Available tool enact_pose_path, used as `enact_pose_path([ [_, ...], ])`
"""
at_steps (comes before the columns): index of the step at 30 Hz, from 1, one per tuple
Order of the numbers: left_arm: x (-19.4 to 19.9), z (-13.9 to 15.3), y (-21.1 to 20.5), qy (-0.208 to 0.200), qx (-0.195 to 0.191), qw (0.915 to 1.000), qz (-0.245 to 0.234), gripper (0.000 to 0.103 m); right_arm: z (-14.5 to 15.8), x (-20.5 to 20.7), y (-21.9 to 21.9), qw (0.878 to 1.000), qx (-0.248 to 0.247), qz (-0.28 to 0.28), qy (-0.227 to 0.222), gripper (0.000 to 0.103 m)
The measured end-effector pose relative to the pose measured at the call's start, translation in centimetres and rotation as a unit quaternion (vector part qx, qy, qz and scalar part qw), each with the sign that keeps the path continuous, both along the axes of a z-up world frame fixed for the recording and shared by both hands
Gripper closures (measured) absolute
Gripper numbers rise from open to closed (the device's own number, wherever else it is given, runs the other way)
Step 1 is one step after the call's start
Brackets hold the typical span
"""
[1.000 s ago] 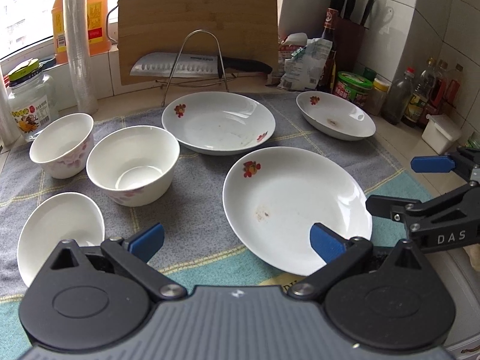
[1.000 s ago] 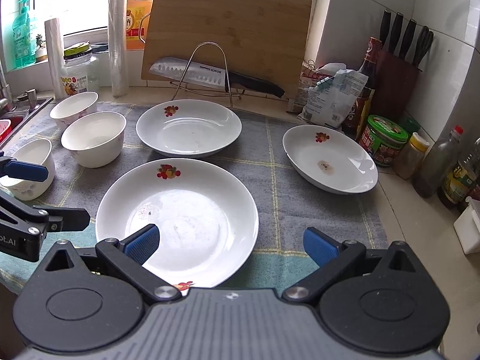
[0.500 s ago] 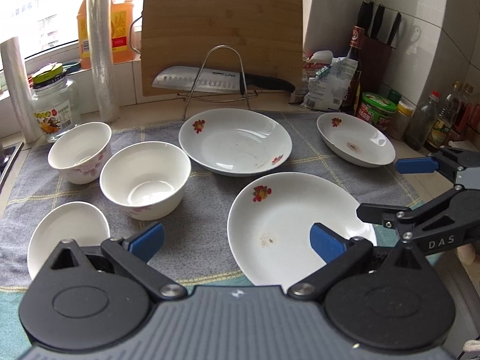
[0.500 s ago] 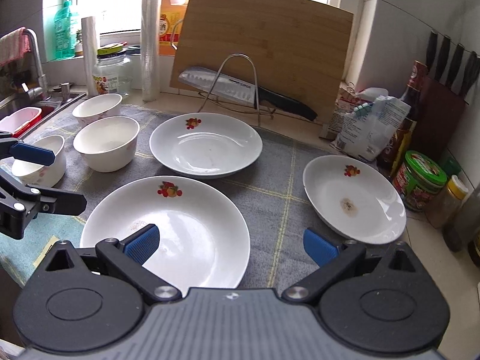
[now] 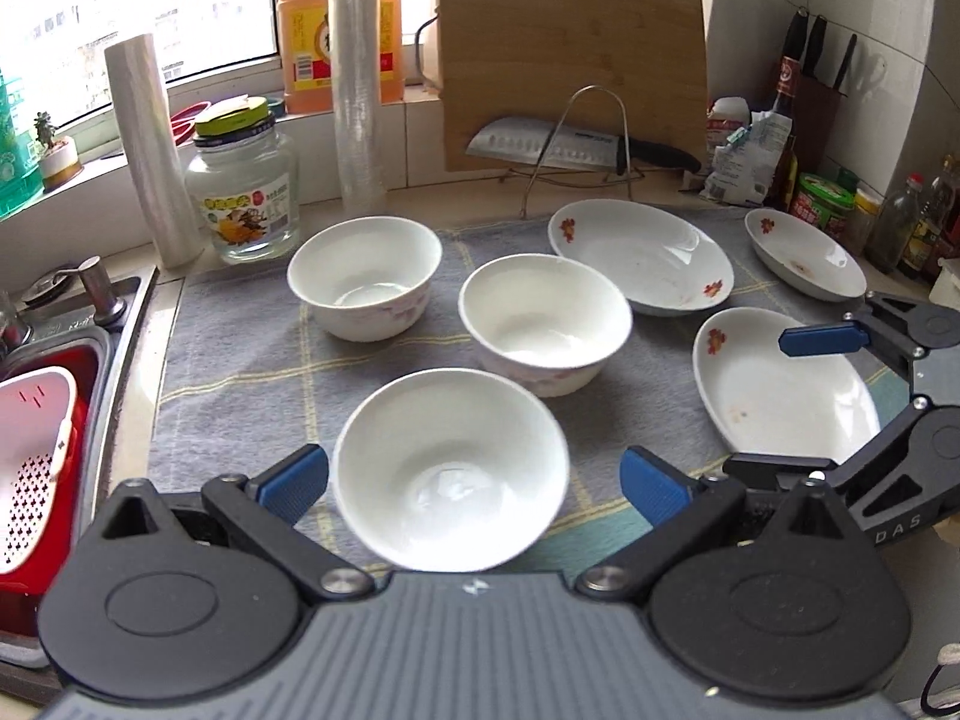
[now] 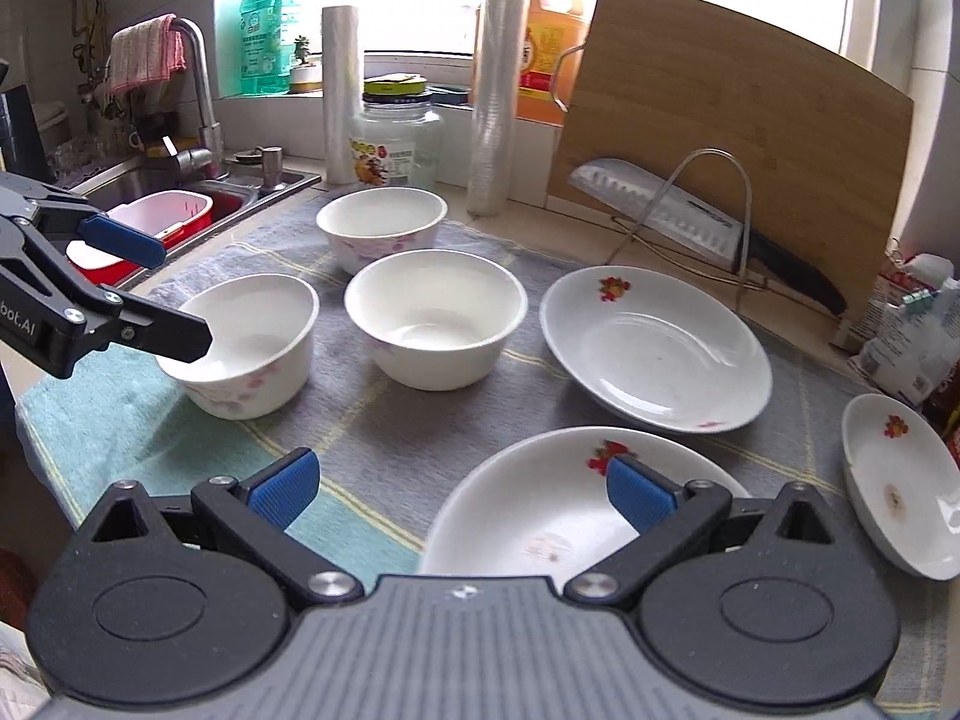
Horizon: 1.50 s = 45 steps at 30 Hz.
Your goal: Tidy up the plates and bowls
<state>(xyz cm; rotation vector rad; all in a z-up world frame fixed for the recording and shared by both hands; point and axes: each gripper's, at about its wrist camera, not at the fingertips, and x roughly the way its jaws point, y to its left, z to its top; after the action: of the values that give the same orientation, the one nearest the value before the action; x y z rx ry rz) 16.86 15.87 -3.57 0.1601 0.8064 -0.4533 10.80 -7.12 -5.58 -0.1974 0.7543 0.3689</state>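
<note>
Three white bowls stand on the grey cloth: a near bowl [image 5: 450,468], a middle bowl [image 5: 545,324] and a far bowl [image 5: 365,277]. Three flowered white plates lie to their right: a near plate [image 5: 780,387], a middle plate [image 5: 641,255] and a far right plate [image 5: 805,252]. My left gripper [image 5: 474,483] is open, its fingers either side of the near bowl and apart from it. My right gripper [image 6: 459,489] is open and empty above the near plate [image 6: 576,510]. The near bowl [image 6: 246,348] also shows in the right wrist view.
A sink [image 5: 66,324] with a red and white strainer basket [image 5: 36,456] lies left of the cloth. A glass jar [image 5: 243,180], plastic rolls [image 5: 357,72], a cutting board [image 5: 570,66] and a cleaver on a wire rack [image 5: 558,147] stand behind. Bottles and jars [image 5: 822,198] crowd the right.
Both grippers have swung left. The left gripper now faces the near bowl instead of the near plate. The right gripper now looks over the near plate toward the bowls and sink.
</note>
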Motion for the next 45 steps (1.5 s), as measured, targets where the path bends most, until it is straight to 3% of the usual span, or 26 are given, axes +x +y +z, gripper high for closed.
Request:
enact_pose_path([
  [4,1.7,-0.8,2.8,0.025,-0.003,0.9992,-0.032,0.001,-0.7,-0.1,4.1,1.000,-0.012,0.013,0.006,0.000],
  [8,2.3,-0.8,3.3,0.024,0.008,0.9980,-0.059,0.001,-0.6,-0.1,6.3,0.999,-0.028,0.014,0.006,0.000],
  [16,2.9,0.6,0.2,0.007,-0.009,0.9941,-0.108,0.001,0.1,0.2,3.9,0.998,-0.016,-0.053,-0.005,0.000],
  [23,3.6,1.7,-7.1,0.003,-0.020,0.9921,-0.124,0.001,1.0,-0.9,-2.9,0.993,-0.028,-0.110,-0.020,0.000],
  [32,4.8,2.5,-20.0,0.014,-0.041,0.9929,-0.110,0.001,0.7,-2.1,-16.1,0.988,-0.031,-0.149,-0.016,0.000],
  [38,6.4,2.2,-27.8,0.030,-0.038,0.9948,-0.090,0.001,-0.3,-0.8,-25.0,0.980,-0.022,-0.195,-0.002,0.000],
  [45,9.4,1.3,-34.7,0.051,-0.030,0.9908,-0.122,0.001,-2.2,1.0,-30.6,0.975,-0.022,-0.222,0.018,0.000],
])
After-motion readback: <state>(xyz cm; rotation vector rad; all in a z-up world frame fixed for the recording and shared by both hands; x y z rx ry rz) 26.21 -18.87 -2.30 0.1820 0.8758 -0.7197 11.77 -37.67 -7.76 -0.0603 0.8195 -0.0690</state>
